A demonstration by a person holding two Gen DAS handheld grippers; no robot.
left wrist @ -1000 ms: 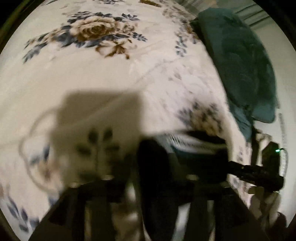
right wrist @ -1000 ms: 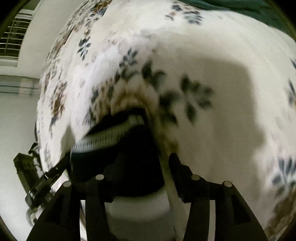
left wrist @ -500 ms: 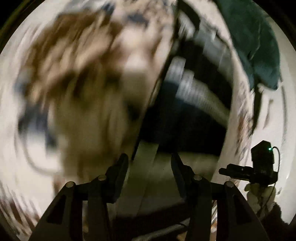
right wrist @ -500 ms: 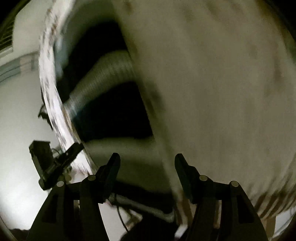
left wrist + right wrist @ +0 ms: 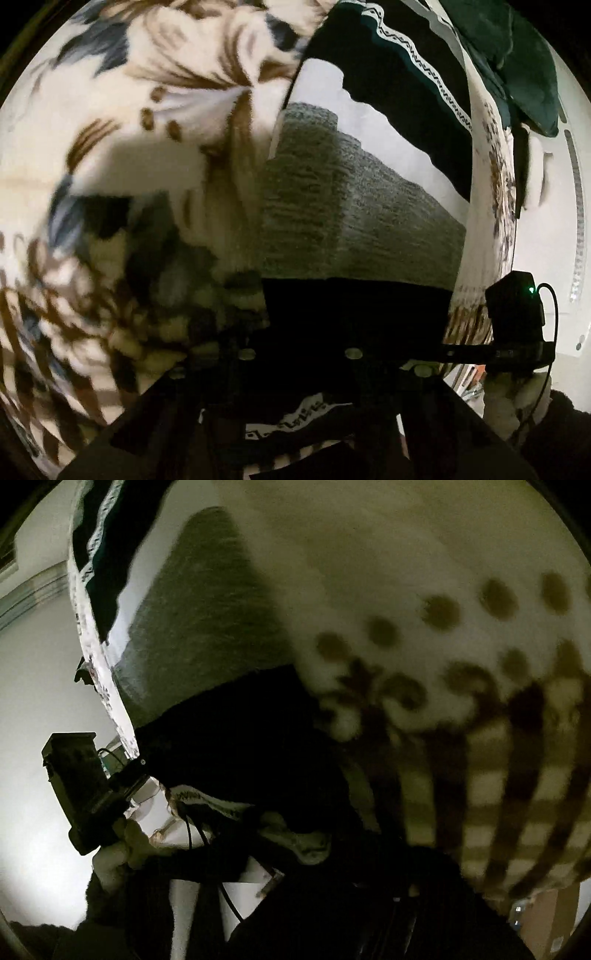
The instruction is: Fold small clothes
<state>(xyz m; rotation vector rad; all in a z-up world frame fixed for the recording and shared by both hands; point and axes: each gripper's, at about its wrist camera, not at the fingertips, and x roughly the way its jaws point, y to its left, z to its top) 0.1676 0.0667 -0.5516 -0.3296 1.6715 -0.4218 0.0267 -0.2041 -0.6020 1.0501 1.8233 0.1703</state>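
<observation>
The garment (image 5: 351,206) lies spread on the floral blanket (image 5: 129,110), banded black, grey knit, white and black with a patterned trim. Its near black hem (image 5: 354,306) covers my left gripper (image 5: 300,332), whose jaws are closing on it. A strip of trim (image 5: 295,417) hangs below between the fingers. In the right wrist view the same black hem (image 5: 240,731) drapes over my right gripper (image 5: 291,812), whose jaws are also closing on it. The fingers are dark and mostly hidden. Each view shows the other gripper's black housing (image 5: 513,314) (image 5: 81,786) at the hem's far corner.
A dark green cloth (image 5: 517,55) lies at the far right end of the bed. The bed's edge (image 5: 107,686) runs beside the garment, with a pale wall beyond. A gloved hand (image 5: 118,853) holds the left gripper. Cables (image 5: 195,834) hang near it.
Both grippers swept back across the bed to the garment's near hem. Their fingers, wide apart half a second ago, have drawn together on the black hem. The garment now lies stretched out.
</observation>
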